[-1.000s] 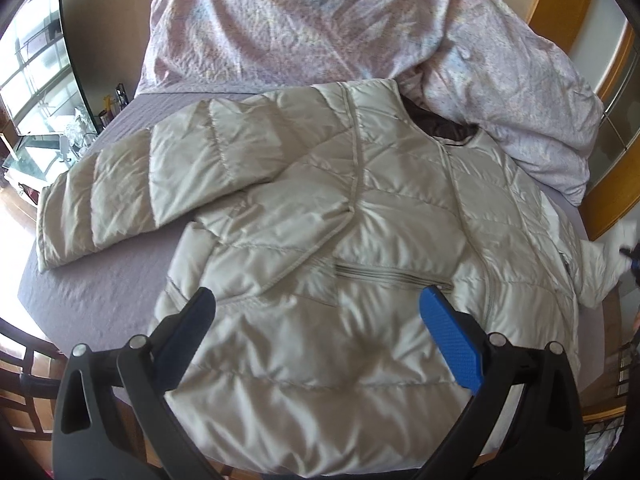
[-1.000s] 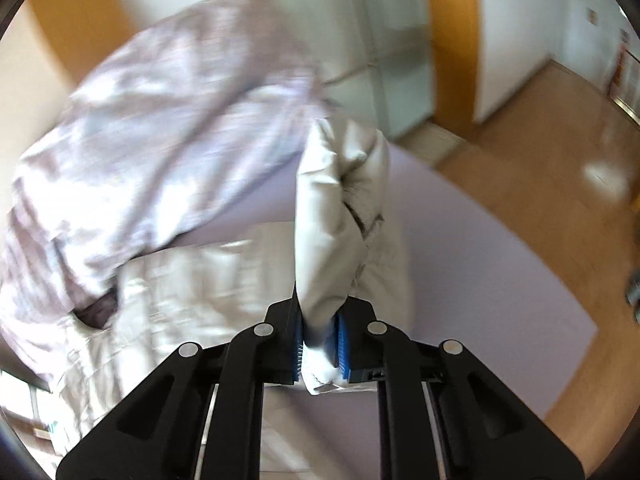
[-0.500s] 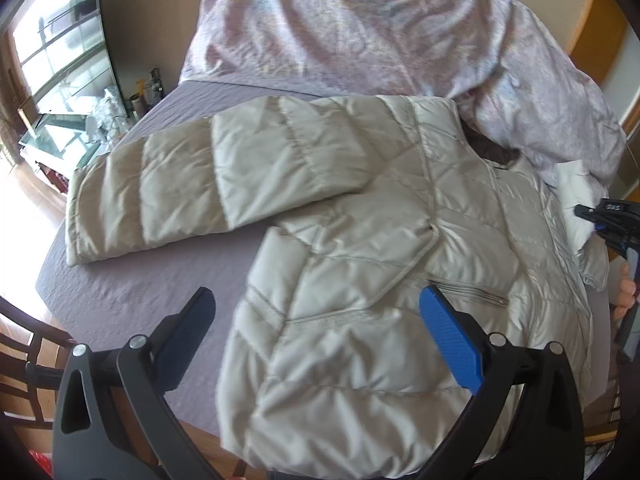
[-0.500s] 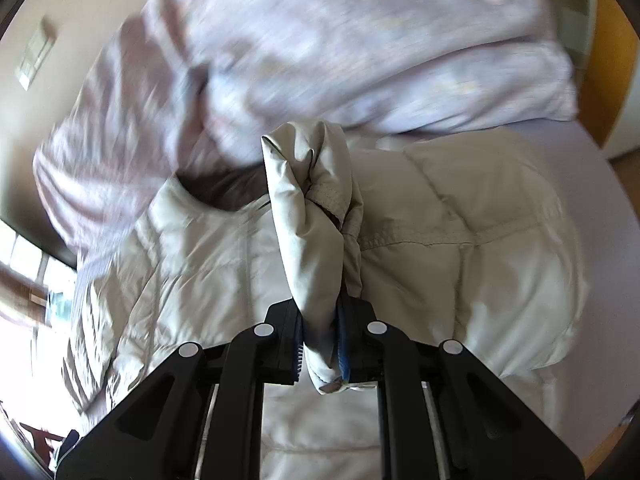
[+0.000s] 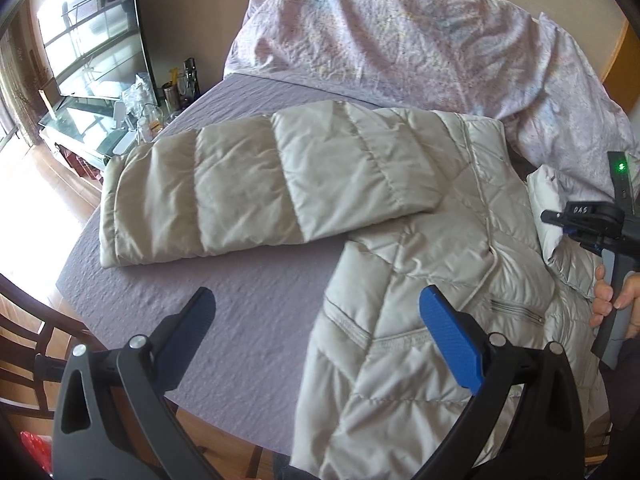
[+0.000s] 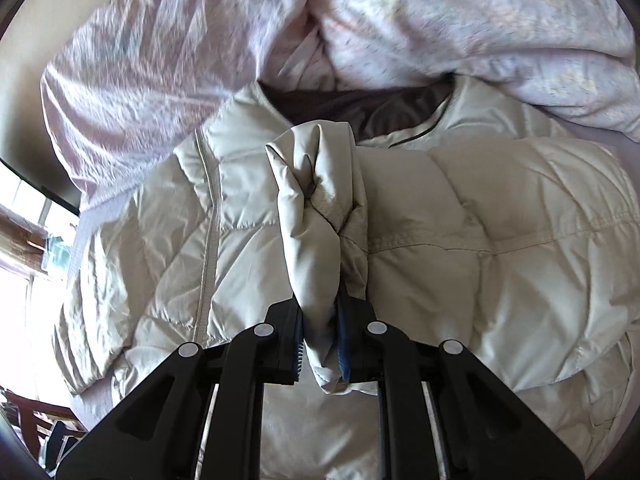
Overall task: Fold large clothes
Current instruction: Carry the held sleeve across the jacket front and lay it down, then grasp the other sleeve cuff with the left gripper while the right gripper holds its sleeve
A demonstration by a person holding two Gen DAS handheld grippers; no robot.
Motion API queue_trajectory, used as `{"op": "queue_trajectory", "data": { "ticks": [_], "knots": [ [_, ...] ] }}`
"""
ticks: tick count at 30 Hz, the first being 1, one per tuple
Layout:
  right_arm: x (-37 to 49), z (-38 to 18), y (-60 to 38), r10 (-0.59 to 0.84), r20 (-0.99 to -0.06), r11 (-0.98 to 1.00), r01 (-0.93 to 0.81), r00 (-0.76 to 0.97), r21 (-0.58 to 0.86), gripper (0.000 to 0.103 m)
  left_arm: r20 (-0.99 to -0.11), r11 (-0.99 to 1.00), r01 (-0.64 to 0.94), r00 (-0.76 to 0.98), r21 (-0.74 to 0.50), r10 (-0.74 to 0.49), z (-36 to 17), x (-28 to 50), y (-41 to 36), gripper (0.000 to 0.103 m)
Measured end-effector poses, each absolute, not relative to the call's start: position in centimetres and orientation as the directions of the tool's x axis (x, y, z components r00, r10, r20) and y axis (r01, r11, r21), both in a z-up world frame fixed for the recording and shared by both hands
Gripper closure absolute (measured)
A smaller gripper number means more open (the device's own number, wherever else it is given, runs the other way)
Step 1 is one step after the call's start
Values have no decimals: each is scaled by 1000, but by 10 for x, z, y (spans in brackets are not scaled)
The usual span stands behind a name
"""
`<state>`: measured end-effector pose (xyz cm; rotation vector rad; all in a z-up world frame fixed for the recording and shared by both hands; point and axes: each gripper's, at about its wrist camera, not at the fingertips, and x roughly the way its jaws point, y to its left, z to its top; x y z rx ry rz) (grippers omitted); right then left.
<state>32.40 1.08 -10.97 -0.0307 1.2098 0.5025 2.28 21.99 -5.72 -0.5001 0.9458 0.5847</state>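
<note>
- Pale beige quilted nylon fills the left wrist view: a padded puffer jacket (image 5: 420, 248) lies flat on a mauve textured bedspread (image 5: 224, 292), one sleeve (image 5: 260, 188) stretched out to the left.
- The left gripper (image 5: 316, 320) hovers above the jacket's lower hem, its blue-padded fingers (image 5: 450, 344) spread wide and holding nothing.
- A crumpled pink-patterned duvet (image 5: 400, 40) is heaped behind the collar.
- At the right edge, a hand (image 5: 618, 300) holds the right gripper (image 5: 576, 228) over the jacket's far side.
- In the right wrist view, the right gripper (image 6: 320, 348) stands nearly closed, clamped on the cuff of the other sleeve (image 6: 320, 220), which is lifted over the jacket's chest (image 6: 500, 240).
- The duvet (image 6: 440, 20) lies beyond the dark-lined collar (image 6: 360, 108).
</note>
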Motion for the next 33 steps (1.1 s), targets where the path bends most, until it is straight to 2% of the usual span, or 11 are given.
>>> {"op": "queue_trajectory", "data": {
  "ticks": [3, 5, 6, 10, 12, 14, 17, 26, 33],
  "knots": [
    [321, -113, 14, 366, -903, 874, -418, 225, 250, 74, -858, 734, -665, 451, -139, 246, -58, 22, 228, 2],
    [318, -103, 13, 411, -888, 853, -431, 206, 295, 42, -860, 730, -670, 445, -136, 248, -59, 22, 234, 2],
    [318, -97, 12, 434, -876, 844, -436, 211, 313, 39, -861, 729, -672, 442, -134, 249, -61, 23, 236, 2],
    [318, -71, -3, 527, -804, 815, -433, 277, 385, 40, -863, 721, -682, 432, -124, 261, -63, 25, 246, 2],
    [325, -69, -11, 508, -801, 837, -400, 317, 373, 47, -865, 714, -690, 425, -118, 268, -64, 25, 252, 2],
    [333, -79, -17, 458, -828, 870, -352, 324, 344, 60, -868, 703, -702, 415, -113, 275, -66, 24, 258, 2],
    [340, -98, -24, 411, -857, 899, -295, 311, 324, 67, -871, 684, -721, 401, -110, 283, -68, 19, 270, 2],
    [335, -126, -1, 337, -904, 914, -322, 263, 247, 68, -882, 588, -804, 336, -86, 330, -77, -10, 319, 2],
    [324, -139, 27, 225, -925, 913, -399, 306, 90, 68, -889, 496, -861, 307, -108, 339, -85, -37, 363, 2]
  ]
}}
